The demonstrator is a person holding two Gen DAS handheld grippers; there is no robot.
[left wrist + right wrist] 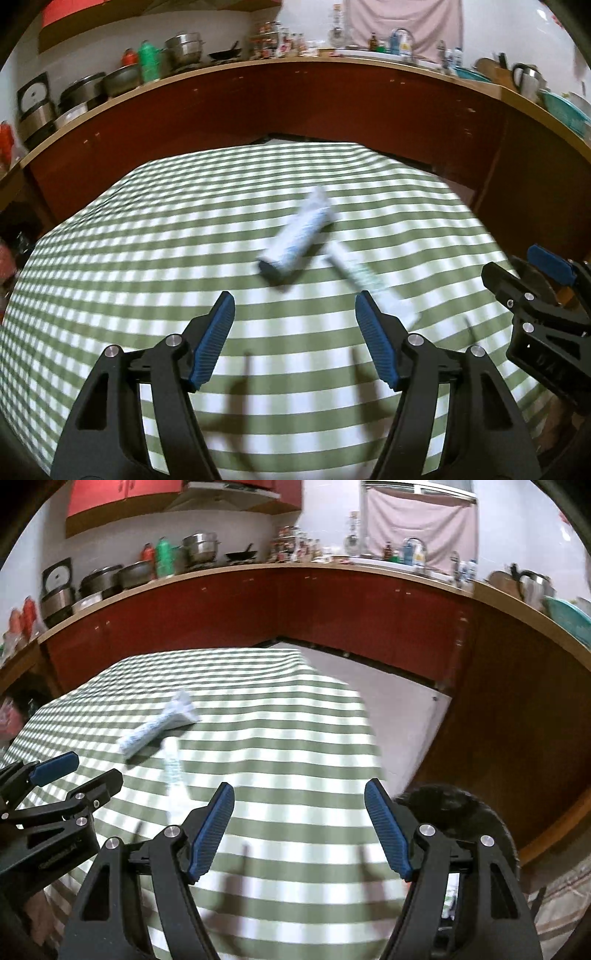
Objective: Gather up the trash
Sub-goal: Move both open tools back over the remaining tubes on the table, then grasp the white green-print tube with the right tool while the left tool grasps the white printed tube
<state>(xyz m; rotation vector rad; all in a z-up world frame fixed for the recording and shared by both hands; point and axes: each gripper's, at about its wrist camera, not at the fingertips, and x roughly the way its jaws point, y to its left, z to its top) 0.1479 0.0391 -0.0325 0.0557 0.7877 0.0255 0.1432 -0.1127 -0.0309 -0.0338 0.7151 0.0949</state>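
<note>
On the green-striped surface, a squeezed tube and a thin wrapper touching it lie ahead of the left gripper, its fingers wide and empty like the right gripper; best straddle the tube's midsection squarely before closing.

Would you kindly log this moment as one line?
left gripper: open, empty | right gripper: open, empty | tube, wrapper: on checked tablecloth, untouched
</note>
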